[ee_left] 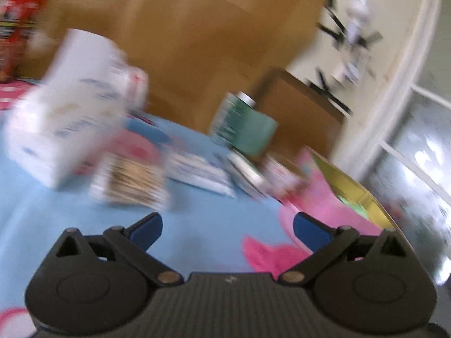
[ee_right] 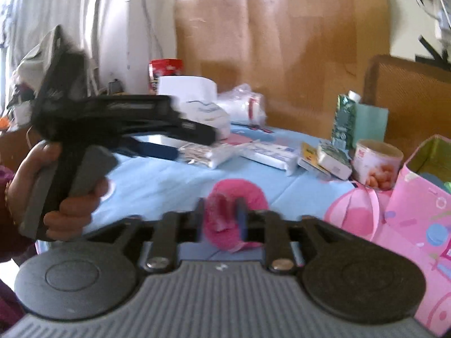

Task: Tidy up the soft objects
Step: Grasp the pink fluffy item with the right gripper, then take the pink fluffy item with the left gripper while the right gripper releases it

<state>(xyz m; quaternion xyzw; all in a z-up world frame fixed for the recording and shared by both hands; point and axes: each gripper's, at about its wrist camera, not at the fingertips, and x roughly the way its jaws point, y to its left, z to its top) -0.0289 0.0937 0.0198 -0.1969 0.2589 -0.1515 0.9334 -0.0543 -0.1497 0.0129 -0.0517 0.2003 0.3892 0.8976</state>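
Can (ee_right: 376, 163) stands left of gift bag (ee_right: 422, 197).

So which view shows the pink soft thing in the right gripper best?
The right wrist view: the pink soft thing sits mid-frame between the right gripper fingers, which press on it, though blurred. The left wrist view does not show it; there the left gripper is open over the blue cloth.

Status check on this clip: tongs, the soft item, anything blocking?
Left tongs open, empty. Right tongs closed on pink fuzzy item. Pink gift bag to the right, open. Path clear; frames blurred.
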